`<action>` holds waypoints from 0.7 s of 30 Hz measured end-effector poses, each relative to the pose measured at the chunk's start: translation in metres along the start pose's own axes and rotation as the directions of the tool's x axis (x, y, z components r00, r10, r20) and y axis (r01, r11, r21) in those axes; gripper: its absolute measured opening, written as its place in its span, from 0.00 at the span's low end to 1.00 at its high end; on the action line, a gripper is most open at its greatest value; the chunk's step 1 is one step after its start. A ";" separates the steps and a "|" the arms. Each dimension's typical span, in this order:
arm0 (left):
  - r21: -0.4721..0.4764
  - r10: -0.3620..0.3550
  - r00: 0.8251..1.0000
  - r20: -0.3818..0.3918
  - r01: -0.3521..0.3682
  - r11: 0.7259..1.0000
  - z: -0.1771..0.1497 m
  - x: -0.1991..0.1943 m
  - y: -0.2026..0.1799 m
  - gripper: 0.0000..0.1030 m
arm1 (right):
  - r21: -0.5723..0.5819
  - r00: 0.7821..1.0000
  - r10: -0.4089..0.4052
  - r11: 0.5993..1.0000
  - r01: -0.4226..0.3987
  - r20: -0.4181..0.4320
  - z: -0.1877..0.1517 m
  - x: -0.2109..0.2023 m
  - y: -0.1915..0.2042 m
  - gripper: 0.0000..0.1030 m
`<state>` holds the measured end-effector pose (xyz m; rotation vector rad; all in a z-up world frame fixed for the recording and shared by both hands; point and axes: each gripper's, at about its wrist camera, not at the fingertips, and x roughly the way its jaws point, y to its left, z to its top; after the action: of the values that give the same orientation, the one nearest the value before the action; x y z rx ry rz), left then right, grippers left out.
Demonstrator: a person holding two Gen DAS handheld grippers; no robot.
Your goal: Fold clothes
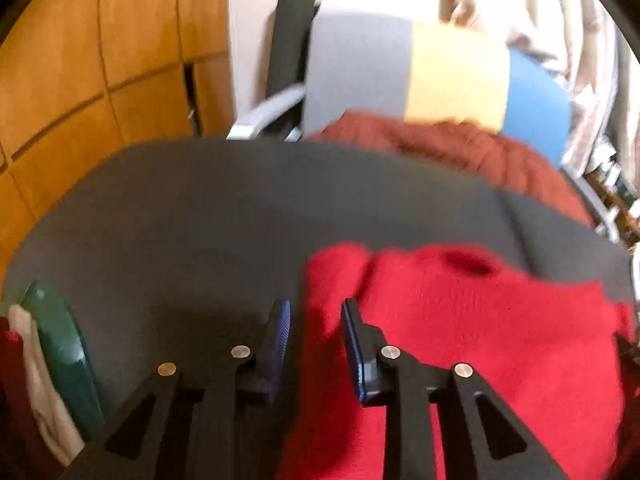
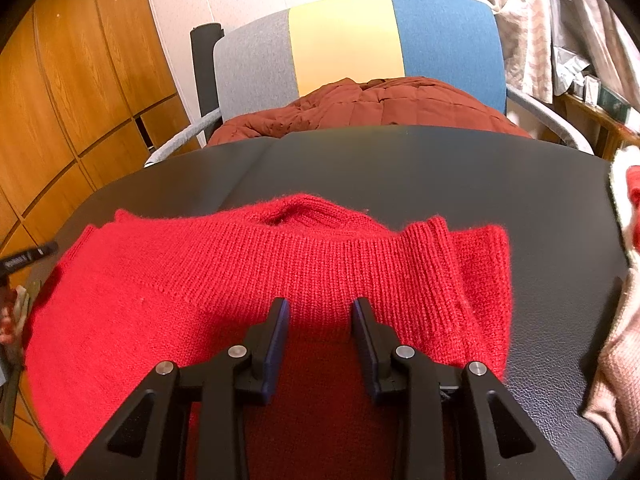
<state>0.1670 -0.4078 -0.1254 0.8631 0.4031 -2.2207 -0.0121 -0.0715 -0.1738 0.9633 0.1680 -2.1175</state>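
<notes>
A bright red knit sweater (image 2: 260, 272) lies on a dark grey table (image 2: 400, 168), collar toward the far side, with its sleeves folded in. My right gripper (image 2: 320, 308) is open just above the sweater's middle, fingers apart with nothing between them. My left gripper (image 1: 316, 312) is open over the sweater's left edge (image 1: 460, 320), with the left finger over bare table (image 1: 200, 220). The left wrist view is blurred.
A chair with a grey, yellow and blue back (image 2: 360, 40) stands behind the table with a rust-brown quilted jacket (image 2: 360, 108) on its seat. Pale pink clothes (image 2: 616, 352) lie at the right edge. A green object and more clothes (image 1: 44, 360) sit at the left. A wooden cabinet (image 2: 72, 80) stands on the left.
</notes>
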 end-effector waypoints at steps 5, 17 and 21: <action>0.141 -0.073 0.997 -0.011 0.074 0.987 -0.010 0.007 -0.047 0.26 | 0.014 1.000 -0.017 1.000 0.017 0.010 -0.002 -0.004 0.001 0.33; 0.052 -0.096 0.992 -0.086 0.101 0.994 -0.037 0.041 -0.040 0.29 | 0.077 0.996 -0.092 0.993 0.091 0.016 -0.003 0.000 -0.007 0.33; -0.029 -0.171 0.981 -0.096 0.169 0.985 -0.031 0.035 -0.023 0.29 | 0.085 0.997 -0.075 0.994 0.073 0.019 -0.004 -0.001 -0.009 0.35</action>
<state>0.1464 -0.3936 -0.1709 0.9604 0.5641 -2.3315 -0.0155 -0.0633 -0.1772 0.9963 0.1057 -2.2172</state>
